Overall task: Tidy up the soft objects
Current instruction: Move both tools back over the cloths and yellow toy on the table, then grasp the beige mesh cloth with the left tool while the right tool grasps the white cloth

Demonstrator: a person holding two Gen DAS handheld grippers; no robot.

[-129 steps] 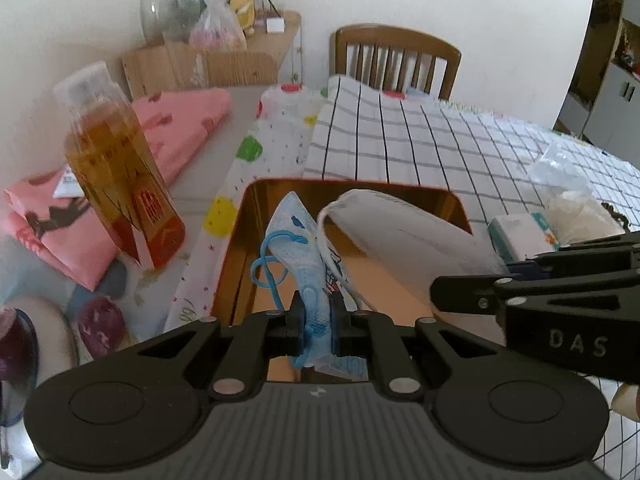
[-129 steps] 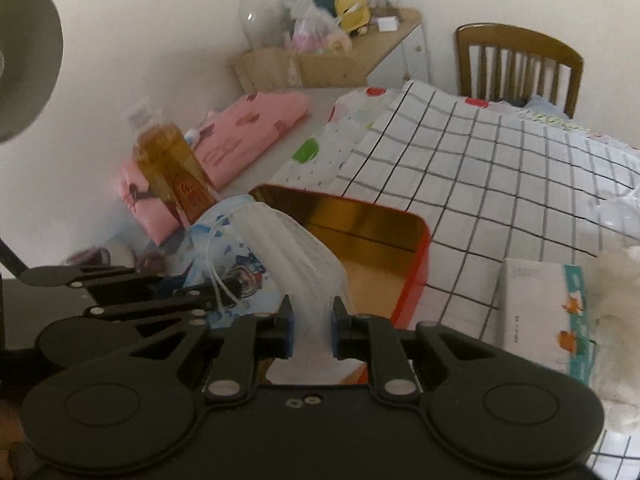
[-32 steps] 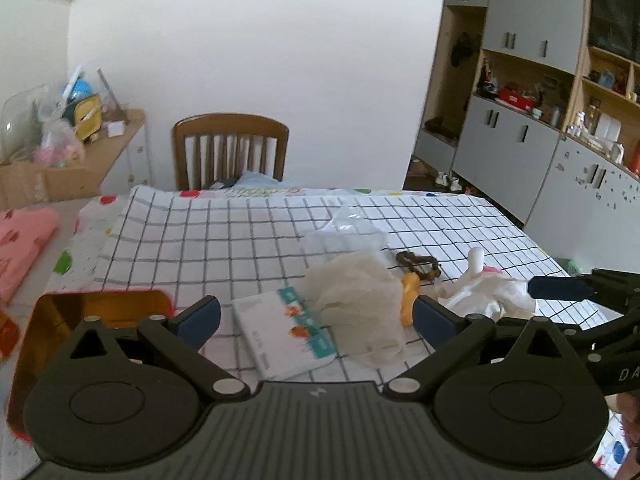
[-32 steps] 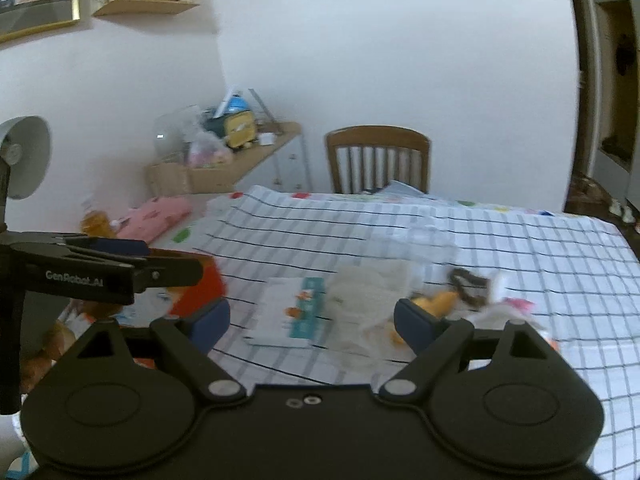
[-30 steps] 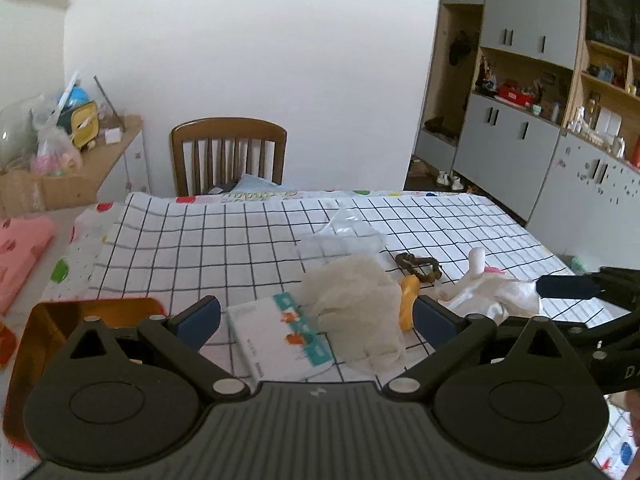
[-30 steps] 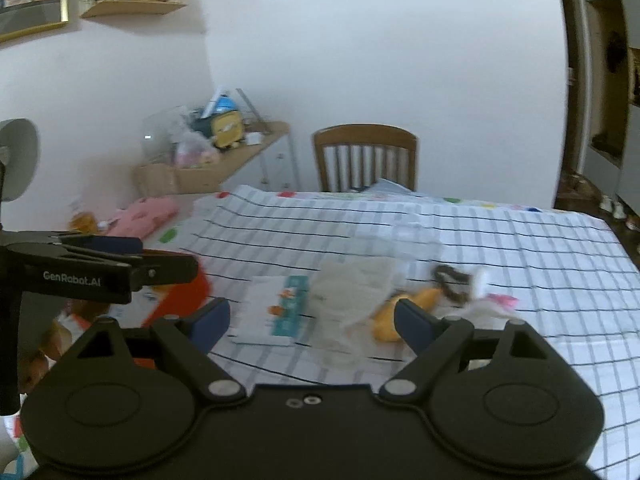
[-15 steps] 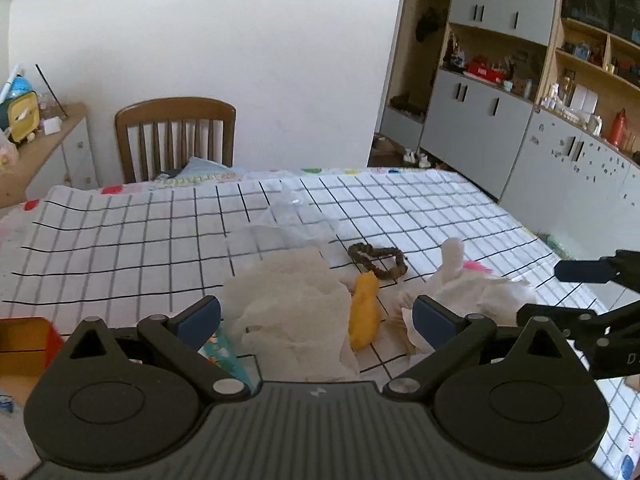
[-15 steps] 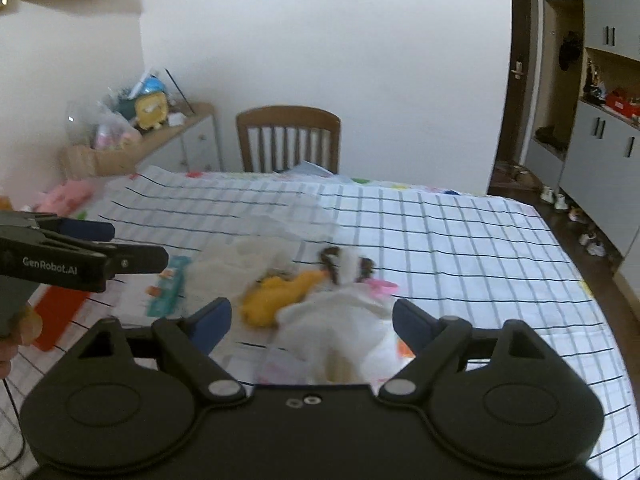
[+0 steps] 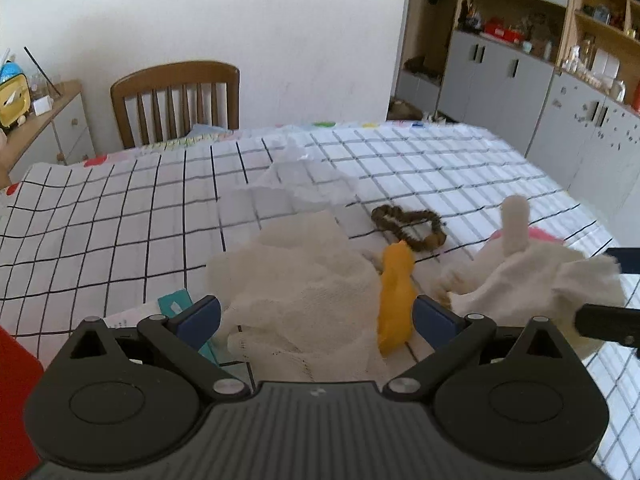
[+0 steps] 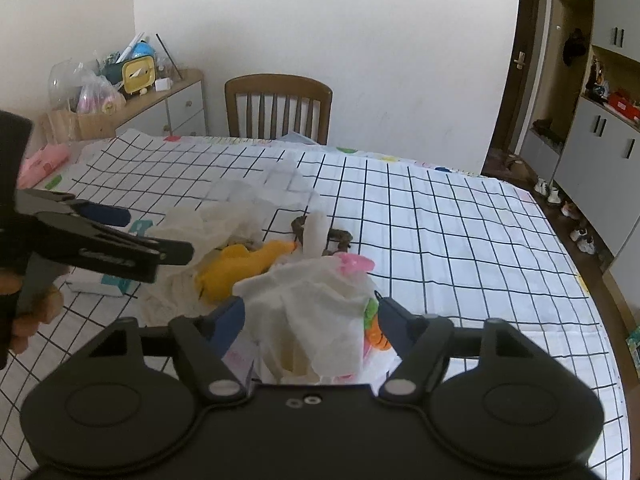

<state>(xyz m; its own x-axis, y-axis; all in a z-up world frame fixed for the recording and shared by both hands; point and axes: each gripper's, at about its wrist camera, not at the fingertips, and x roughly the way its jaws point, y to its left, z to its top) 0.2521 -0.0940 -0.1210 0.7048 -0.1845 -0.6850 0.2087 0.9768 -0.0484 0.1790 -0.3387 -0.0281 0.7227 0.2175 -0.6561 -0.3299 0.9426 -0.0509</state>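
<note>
On the checked tablecloth [image 9: 120, 216] lies a pile of soft things. My left gripper [image 9: 317, 316] is open and low over a crumpled white gauze cloth [image 9: 304, 292] and a yellow soft toy [image 9: 396, 292], which both lie between its fingers without being pressed. My right gripper [image 10: 312, 316] straddles a white cloth bundle [image 10: 316, 304] with a rabbit ear [image 10: 316, 232] and pink and orange bits. Its jaws are closing, and the pads are not clearly pressing. From the right wrist view the left gripper [image 10: 152, 234] shows at the left, beside the yellow toy [image 10: 244, 264].
A brown scrunchie [image 9: 408, 224] and a clear plastic bag [image 9: 296, 188] lie just behind the pile. A tissue packet [image 10: 100, 284] sits to its left, and a red tin's edge [image 9: 16, 380] is at the far left. A wooden chair [image 10: 280, 108] stands behind the table.
Both grippers let go of the face masks at the tin, then swung right and sank toward the pile. The right gripper's jaws have narrowed around the white bundle.
</note>
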